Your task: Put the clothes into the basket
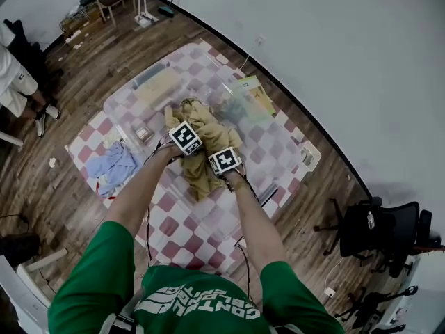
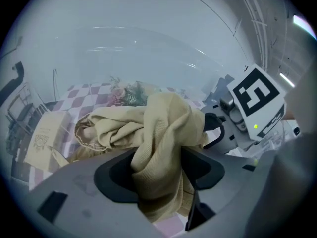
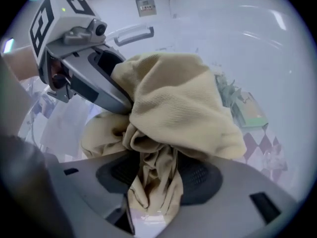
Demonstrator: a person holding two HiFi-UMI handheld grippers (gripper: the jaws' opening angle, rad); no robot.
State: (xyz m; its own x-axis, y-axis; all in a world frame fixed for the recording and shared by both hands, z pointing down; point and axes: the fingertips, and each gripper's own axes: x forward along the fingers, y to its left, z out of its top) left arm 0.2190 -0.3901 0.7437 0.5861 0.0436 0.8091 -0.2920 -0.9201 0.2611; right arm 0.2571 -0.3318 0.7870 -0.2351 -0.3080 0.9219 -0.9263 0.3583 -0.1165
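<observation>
Our left gripper (image 2: pixel 158 170) is clamped on a thick twisted fold of the beige garment (image 1: pixel 207 125), the ribbed cloth packed between both dark pads and spilling out below them. Our right gripper (image 3: pixel 156 175) pinches a narrower bunch of the same garment, with the fabric gathered into a rope between its pads and billowing out above them. Both grippers sit close side by side, nearly touching, and each shows in the other's view with its marker cube uppermost.

From the head view the garment is a crumpled heap near the middle of the pink-and-white checked mat (image 1: pixel 188 228). Part of it bulges out past the grippers and a longer tail trails back toward us between our forearms. Whether that tail rests on the mat or hangs just above it we cannot tell.

Just beyond the garment, toward the white wall (image 1: pixel 334 47), stands a clear-walled container (image 1: pixel 245 103) with something green and printed in or under it. Off to the left on the mat lies a flat beige bag (image 1: pixel 156 85), and nearer to us on that side is a light blue garment (image 1: pixel 115 164), spread loosely, well apart from the beige one.

Around the mat runs a dark wooden floor (image 1: pixel 69 207). Far to the right stands a black office chair (image 1: pixel 372 228), and a person (image 1: pixel 14 82) stands at the left edge.
</observation>
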